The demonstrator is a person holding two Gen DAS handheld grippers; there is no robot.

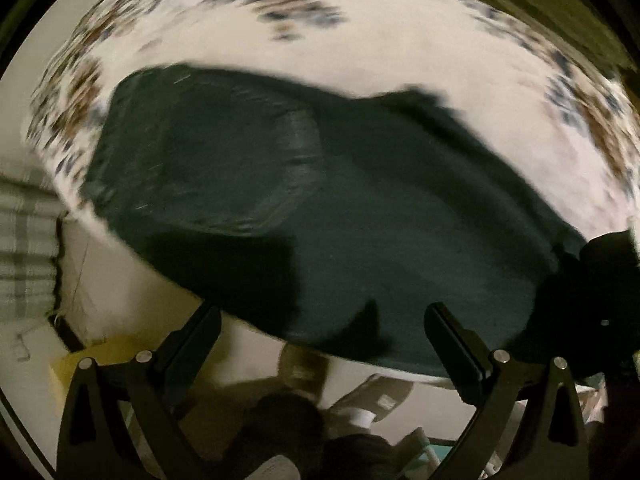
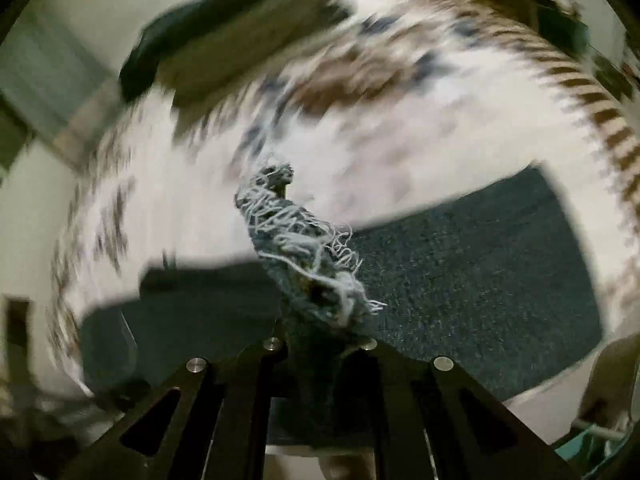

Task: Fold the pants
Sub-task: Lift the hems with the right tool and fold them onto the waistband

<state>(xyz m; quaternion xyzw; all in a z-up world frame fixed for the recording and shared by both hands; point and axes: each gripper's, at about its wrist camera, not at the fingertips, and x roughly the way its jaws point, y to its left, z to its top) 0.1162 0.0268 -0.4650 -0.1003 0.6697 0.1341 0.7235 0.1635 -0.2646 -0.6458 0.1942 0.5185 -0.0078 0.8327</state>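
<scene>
Across the middle of the left wrist frame, dark blue denim pants [image 1: 320,208] lie on a white floral-patterned cloth [image 1: 400,40]. Low in frame, the left gripper [image 1: 322,328] gapes wide — nothing between. The right gripper [image 2: 320,344] clamps the pants' frayed hem [image 2: 296,236].

A home: patterned tablecloth [image 1: 400,40] on a table, plaid fabric [image 1: 24,248] beside it.

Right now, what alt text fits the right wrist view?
The right gripper is shut on the frayed hem of dark jeans, lifting it above a blurred, patterned white tablecloth.
</scene>
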